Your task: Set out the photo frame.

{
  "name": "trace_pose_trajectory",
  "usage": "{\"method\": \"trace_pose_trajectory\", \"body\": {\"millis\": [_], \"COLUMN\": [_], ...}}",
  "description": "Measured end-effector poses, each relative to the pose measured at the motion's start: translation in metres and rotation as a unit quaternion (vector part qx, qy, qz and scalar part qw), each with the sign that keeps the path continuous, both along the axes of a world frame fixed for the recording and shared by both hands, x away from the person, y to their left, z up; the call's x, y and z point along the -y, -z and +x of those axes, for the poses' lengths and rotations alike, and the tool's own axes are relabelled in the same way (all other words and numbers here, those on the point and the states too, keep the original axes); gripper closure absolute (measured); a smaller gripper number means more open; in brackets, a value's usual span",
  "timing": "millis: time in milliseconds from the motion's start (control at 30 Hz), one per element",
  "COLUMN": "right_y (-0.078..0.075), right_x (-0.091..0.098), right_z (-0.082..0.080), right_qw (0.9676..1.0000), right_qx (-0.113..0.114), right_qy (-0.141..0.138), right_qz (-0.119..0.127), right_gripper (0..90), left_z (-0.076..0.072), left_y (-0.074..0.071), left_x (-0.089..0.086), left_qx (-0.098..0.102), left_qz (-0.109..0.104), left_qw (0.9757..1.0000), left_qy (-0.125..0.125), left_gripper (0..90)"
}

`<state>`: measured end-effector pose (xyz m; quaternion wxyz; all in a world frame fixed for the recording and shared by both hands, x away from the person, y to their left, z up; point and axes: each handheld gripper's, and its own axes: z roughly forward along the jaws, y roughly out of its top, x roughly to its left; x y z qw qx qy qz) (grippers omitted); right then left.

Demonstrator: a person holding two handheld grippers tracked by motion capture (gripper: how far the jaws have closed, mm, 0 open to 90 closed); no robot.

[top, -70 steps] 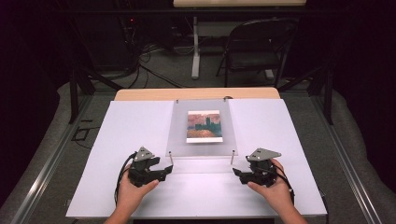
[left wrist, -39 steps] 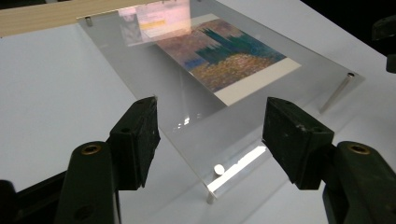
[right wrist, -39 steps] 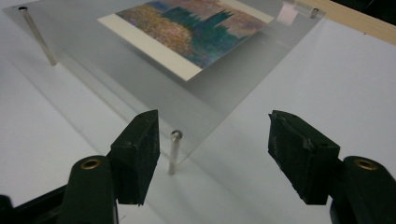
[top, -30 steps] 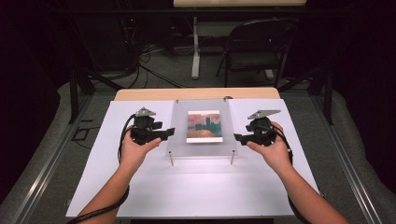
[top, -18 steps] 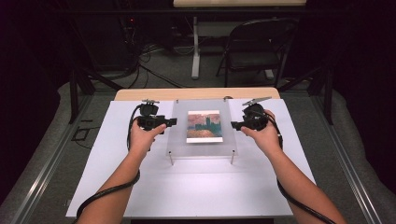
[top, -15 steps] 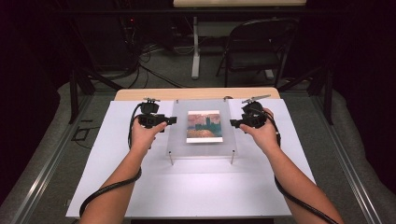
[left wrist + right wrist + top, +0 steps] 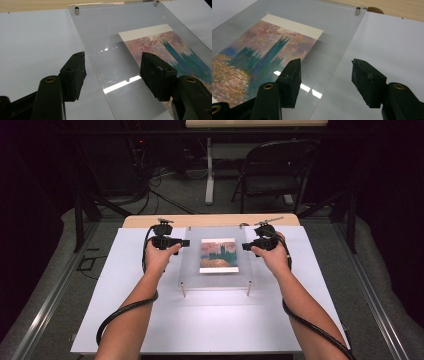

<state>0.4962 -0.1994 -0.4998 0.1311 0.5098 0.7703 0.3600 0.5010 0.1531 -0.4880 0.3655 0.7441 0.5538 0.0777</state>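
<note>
A clear acrylic plate [image 7: 192, 270] on short metal posts [image 7: 183, 290] lies flat on the white tabletop, with a painted print [image 7: 218, 255] of towers under it. My left gripper [image 7: 186, 242] is at the plate's left edge, near the far corner. In the left gripper view its jaws [image 7: 112, 72] stand open, with the plate's edge [image 7: 100, 75] running between them. My right gripper [image 7: 245, 246] is at the plate's right edge. Its jaws [image 7: 325, 75] have just been closing a little and stand apart, with the plate's edge [image 7: 337, 67] between them and no pad pressing on it.
The white board [image 7: 150, 320] covers a wooden table [image 7: 210, 220] whose far strip shows. A folding chair [image 7: 277, 170] and floor cables stand beyond the table. Each gripper's black cable [image 7: 125, 312] trails back along the forearm.
Both hands have gone from the near side of the table up along the plate's sides and inward, to its left and right edges near the far corners.
</note>
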Motion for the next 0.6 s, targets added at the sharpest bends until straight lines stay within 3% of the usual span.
{"method": "trace_pose_trajectory", "body": {"millis": [100, 200, 500, 600], "right_y": [0.006, 0.009, 0.012, 0.015], "right_x": [0.002, 0.003, -0.004, -0.009], "right_z": [0.005, 0.009, 0.018, 0.020], "right_qw": [0.9999, 0.9994, 0.9969, 0.9969], "right_qx": [-0.011, -0.024, -0.062, -0.068], "right_qy": [0.008, 0.020, 0.027, 0.024], "right_qz": [0.000, 0.016, 0.039, 0.032], "right_gripper": [40.7, 40.7, 40.5, 40.5], "left_z": [0.004, 0.008, 0.020, 0.021], "left_y": [0.003, 0.008, 0.026, 0.030], "left_x": [0.005, 0.010, 0.016, 0.016], "left_qx": [-0.004, -0.008, -0.038, -0.049], "left_qz": [0.007, 0.018, 0.032, 0.036], "left_qw": [1.0000, 0.9998, 0.9987, 0.9981], "left_qy": [-0.001, -0.001, -0.008, -0.005], "left_gripper": [37.3, 37.3, 38.0, 38.0]}}
